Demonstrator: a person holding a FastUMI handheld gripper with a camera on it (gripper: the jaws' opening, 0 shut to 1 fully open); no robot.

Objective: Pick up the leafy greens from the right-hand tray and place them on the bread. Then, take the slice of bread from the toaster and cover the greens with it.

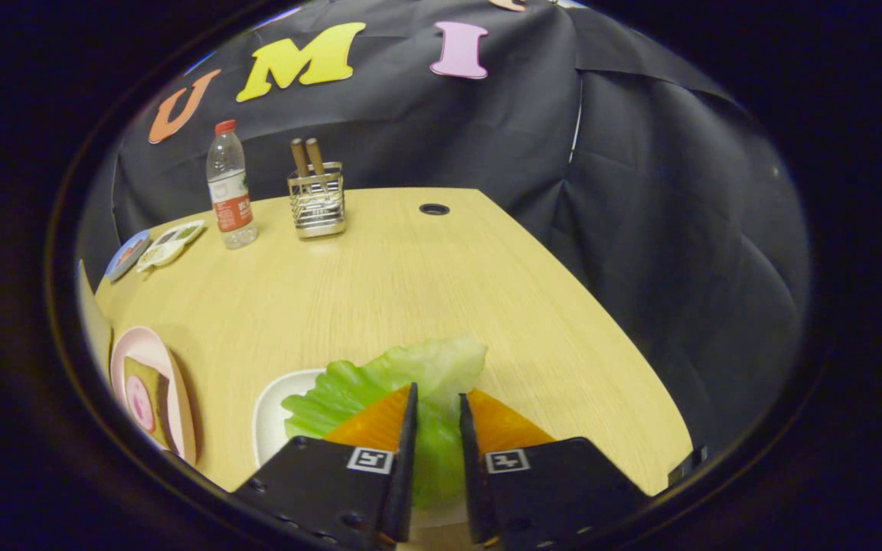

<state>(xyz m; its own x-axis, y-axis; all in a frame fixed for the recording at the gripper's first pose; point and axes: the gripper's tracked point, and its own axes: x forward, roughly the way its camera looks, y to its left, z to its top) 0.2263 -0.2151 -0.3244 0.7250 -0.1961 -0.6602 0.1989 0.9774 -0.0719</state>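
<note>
The tool [437,405] has its fingers narrowed around the leafy greens [395,379], with the leaf running between them over the white tray [269,417]. The bread [142,398] lies on the pink plate [131,352] to your left across the worktop [410,283]; whether both fingers press the leaf cannot be confirmed.

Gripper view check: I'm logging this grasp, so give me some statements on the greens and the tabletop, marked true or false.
1. The leafy greens sit between the fingers of the gripper. True.
2. The greens rest on the bread. False: they hang over the white tray.
3. The bottle lies on its side. False: it stands upright.
4. The pink plate holds bread. True.
</note>
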